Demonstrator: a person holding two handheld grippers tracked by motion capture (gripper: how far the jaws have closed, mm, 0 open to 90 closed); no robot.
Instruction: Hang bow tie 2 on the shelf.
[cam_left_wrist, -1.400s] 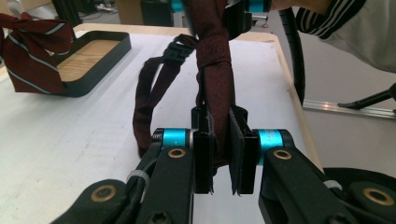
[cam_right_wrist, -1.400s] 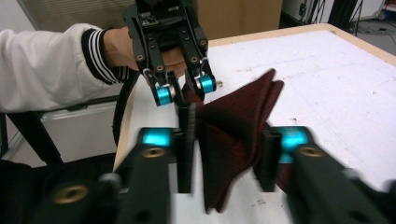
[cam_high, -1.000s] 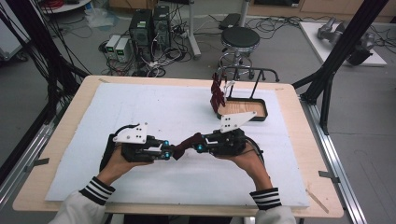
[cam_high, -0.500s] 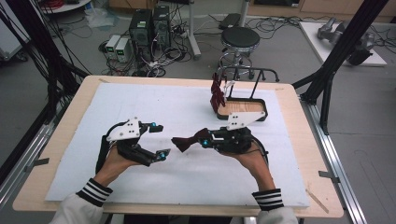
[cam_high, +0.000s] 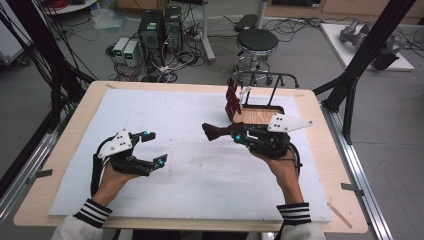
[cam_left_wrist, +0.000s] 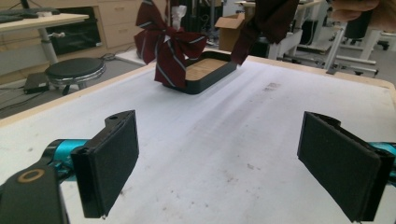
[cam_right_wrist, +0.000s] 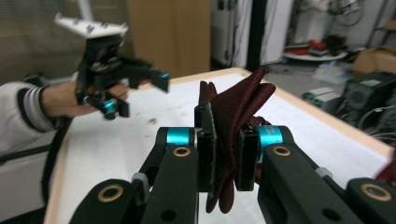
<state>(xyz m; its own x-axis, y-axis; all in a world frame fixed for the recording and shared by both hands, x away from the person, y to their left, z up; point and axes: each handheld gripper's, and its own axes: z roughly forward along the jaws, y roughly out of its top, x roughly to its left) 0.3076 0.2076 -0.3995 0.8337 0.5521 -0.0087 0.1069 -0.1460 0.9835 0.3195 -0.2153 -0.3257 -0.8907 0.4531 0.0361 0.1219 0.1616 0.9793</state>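
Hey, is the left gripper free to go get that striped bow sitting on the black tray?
Probably yes. The left gripper is open and holds nothing, and only bare white mat lies between it and the striped bow at the black tray. The right gripper holds the dark red cloth nearby.

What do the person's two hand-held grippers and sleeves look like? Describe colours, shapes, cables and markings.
Each hand-held gripper, left and right, has a black body, a pale grey three-cornered plate on top, turquoise collars and brass-coloured pivot rings. The jaws carry flat, black, rectangular pads. A black cable trails from the left one. The sleeves are white with black-striped cuffs.
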